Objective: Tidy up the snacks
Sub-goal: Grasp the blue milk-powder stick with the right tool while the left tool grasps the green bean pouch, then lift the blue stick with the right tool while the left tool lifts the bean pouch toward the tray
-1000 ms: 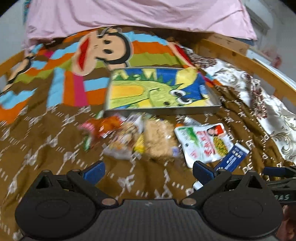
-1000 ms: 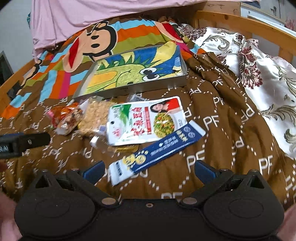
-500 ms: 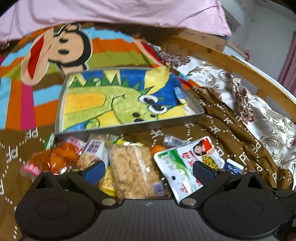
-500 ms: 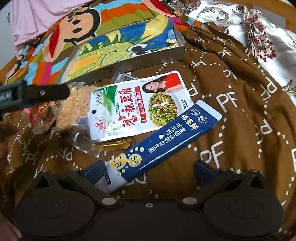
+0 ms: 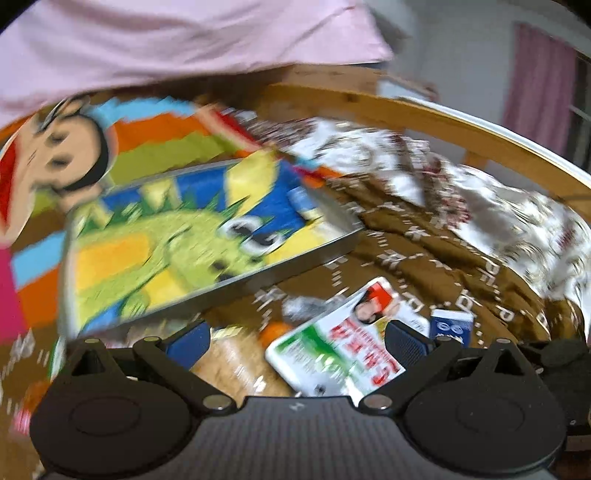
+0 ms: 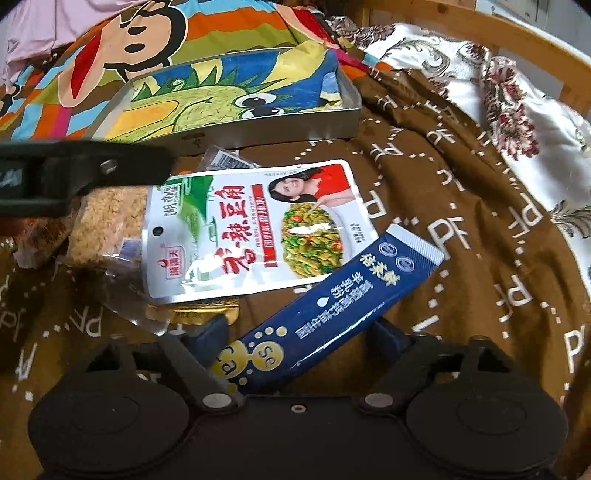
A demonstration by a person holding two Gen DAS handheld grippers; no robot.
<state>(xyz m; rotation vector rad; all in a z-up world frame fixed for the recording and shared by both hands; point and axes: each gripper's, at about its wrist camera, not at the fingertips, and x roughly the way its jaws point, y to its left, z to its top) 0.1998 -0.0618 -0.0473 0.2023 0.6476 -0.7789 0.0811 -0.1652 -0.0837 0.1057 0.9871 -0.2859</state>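
Snacks lie on a brown blanket (image 6: 461, 240) in front of a metal tray (image 6: 258, 127) lined with a dinosaur picture. A long blue sachet (image 6: 332, 306) lies between the fingers of my right gripper (image 6: 295, 341), which stands open around its lower end. A white and green bean packet (image 6: 255, 229) lies beside it, with a clear bag of brown crumbly snack (image 6: 107, 225) to its left. My left gripper (image 5: 297, 338) is open over the crumbly bag (image 5: 236, 365) and the bean packet (image 5: 340, 343). The left wrist view is blurred.
A colourful monkey blanket (image 6: 147, 33) lies behind the tray. A floral quilt (image 6: 498, 85) and a wooden bed rail (image 6: 517, 40) run along the right. A gold packet (image 6: 199, 314) and a small silver wrapper (image 6: 225, 160) lie among the snacks. The left gripper's arm (image 6: 74, 173) crosses the right view.
My right gripper has moved forward and down so the blue sachet now lies between its fingers. My left gripper has moved forward over the snacks and is swinging, which blurs its view.
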